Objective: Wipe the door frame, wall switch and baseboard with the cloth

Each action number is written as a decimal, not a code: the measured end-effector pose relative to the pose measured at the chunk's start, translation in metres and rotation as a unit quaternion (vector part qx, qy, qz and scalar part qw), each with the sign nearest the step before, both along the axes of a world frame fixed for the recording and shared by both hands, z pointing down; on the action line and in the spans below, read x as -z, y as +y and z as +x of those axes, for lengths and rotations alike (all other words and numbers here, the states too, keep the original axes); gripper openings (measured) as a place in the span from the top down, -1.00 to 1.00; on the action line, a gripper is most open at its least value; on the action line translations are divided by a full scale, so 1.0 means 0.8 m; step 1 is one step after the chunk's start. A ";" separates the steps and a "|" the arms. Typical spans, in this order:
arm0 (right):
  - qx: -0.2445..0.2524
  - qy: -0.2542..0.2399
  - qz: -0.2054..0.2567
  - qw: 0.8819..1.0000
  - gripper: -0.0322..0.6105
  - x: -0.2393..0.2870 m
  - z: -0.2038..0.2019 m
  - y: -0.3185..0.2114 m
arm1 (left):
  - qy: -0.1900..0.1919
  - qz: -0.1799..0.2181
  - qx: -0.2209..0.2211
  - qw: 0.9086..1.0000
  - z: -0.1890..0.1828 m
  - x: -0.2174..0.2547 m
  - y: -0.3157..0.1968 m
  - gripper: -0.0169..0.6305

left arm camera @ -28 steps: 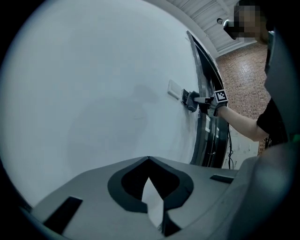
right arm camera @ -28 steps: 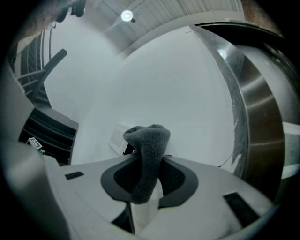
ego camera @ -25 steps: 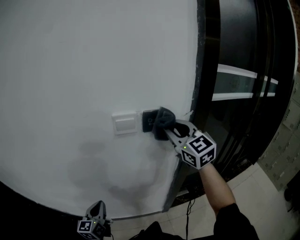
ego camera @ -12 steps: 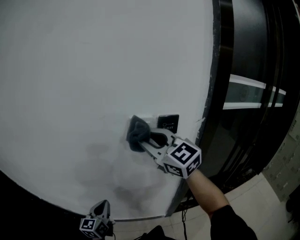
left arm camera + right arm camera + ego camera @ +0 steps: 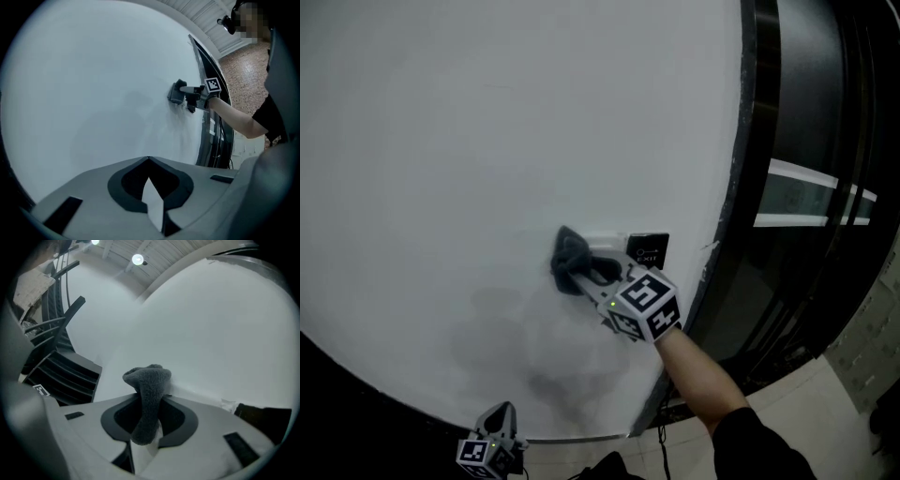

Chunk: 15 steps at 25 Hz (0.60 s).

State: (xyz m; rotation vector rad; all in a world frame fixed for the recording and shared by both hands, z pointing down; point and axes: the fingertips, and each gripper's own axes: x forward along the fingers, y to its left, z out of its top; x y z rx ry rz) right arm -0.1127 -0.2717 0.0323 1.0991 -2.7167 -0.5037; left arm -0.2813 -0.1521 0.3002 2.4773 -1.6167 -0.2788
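Note:
My right gripper [image 5: 587, 268] is shut on a dark grey cloth [image 5: 570, 261] and presses it against the white wall [image 5: 487, 141], over the left part of the white wall switch [image 5: 607, 246]. A black switch plate [image 5: 648, 248] sits just right of it, uncovered. In the right gripper view the cloth [image 5: 147, 394] stands bunched between the jaws against the wall. The dark door frame [image 5: 741, 187] runs up the wall's right edge. My left gripper [image 5: 497, 412] hangs low near the wall's foot, shut with nothing in it [image 5: 149, 161].
Beyond the door frame is a dark door with a pale horizontal strip [image 5: 816, 197]. Light floor tiles [image 5: 806, 384] lie at the lower right, with a cable [image 5: 661, 433] near the foot of the frame. A person's bare forearm [image 5: 698, 370] holds the right gripper.
The right gripper has carried the cloth leftward, off the black plate and onto the white switch. The left gripper has stayed low.

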 end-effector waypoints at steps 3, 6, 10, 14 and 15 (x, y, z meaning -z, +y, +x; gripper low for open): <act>0.000 -0.020 -0.017 1.000 0.60 0.000 0.017 -0.005 | 0.003 0.002 0.001 1.000 0.002 -0.004 -0.003 0.98; -0.003 -0.033 -0.032 0.999 0.60 -0.005 0.027 0.005 | 0.005 0.013 -0.004 1.000 0.004 -0.002 0.006 0.98; -0.012 -0.041 -0.034 0.998 0.60 -0.005 0.040 0.018 | -0.003 0.015 -0.020 1.000 0.008 0.001 0.013 0.98; -0.029 -0.054 -0.032 0.998 0.60 -0.002 0.090 0.000 | -0.014 0.022 -0.033 0.999 0.047 0.018 -0.013 0.98; -0.032 -0.058 -0.033 0.997 0.60 -0.001 0.099 -0.003 | -0.014 0.023 -0.037 0.999 0.055 0.024 -0.017 0.98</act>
